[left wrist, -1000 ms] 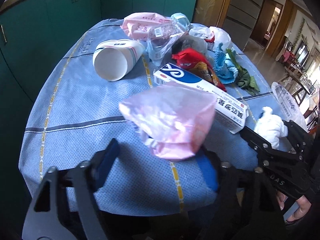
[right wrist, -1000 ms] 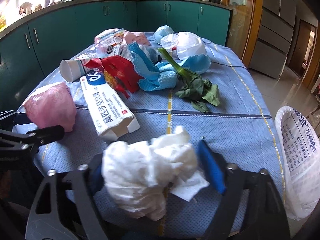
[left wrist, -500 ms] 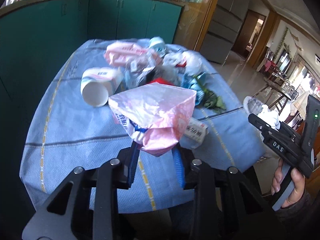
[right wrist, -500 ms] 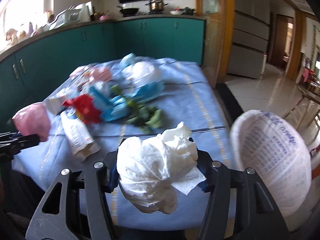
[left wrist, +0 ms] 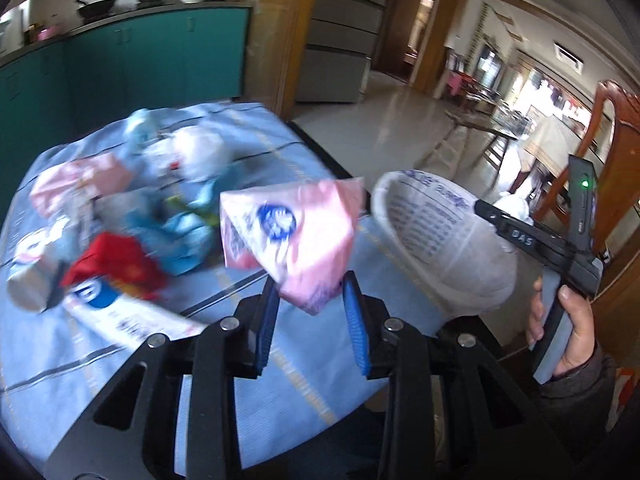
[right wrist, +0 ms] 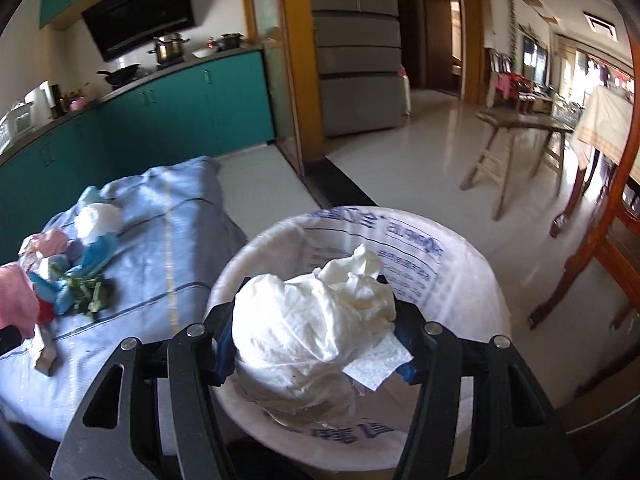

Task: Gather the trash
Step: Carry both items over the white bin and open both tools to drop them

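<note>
Two loads in hand: our right gripper (right wrist: 316, 344) clamps the crumpled white tissue wad (right wrist: 316, 320) directly above the white-lined bin mouth (right wrist: 460, 264), so release is straight down. Left gripper (left wrist: 312, 312) pinches the pink plastic wrapper (left wrist: 292, 232), over the blue tablecloth (left wrist: 120, 360), bin to its right; right goes first, we'd judge.

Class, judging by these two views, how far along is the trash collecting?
Done: nothing visible in the lined bin. In hand: right tool holds white tissue wad over it; left tool grips pink bag. Left: red wrapper, blue bags, greens on the table.
</note>
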A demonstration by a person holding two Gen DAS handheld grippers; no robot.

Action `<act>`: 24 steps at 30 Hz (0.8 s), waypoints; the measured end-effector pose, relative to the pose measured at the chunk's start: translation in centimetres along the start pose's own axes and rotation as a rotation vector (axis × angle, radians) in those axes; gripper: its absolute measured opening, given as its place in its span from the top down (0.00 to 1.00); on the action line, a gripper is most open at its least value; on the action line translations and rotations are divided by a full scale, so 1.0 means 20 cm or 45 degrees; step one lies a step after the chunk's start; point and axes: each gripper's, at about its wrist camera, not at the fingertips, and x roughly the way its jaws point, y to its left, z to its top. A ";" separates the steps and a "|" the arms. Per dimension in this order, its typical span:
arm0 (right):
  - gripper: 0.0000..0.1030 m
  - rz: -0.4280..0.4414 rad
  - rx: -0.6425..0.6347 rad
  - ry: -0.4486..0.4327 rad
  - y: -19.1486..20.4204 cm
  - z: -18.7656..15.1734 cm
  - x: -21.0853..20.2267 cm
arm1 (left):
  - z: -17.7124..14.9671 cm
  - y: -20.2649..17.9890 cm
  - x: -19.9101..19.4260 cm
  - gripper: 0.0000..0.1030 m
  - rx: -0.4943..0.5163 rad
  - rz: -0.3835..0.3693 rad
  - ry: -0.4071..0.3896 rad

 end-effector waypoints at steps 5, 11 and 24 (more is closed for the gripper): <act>0.19 -0.054 0.067 -0.007 -0.12 -0.01 0.00 | 0.10 -0.22 0.20 0.68 0.078 -0.111 0.041; 0.12 -0.129 0.115 -0.014 -0.25 -0.07 -0.06 | 0.19 -0.43 0.45 0.69 0.189 -0.203 0.086; 0.10 -0.059 0.105 -0.038 -0.23 -0.12 -0.12 | -0.01 -0.27 0.32 0.39 0.121 -0.117 0.191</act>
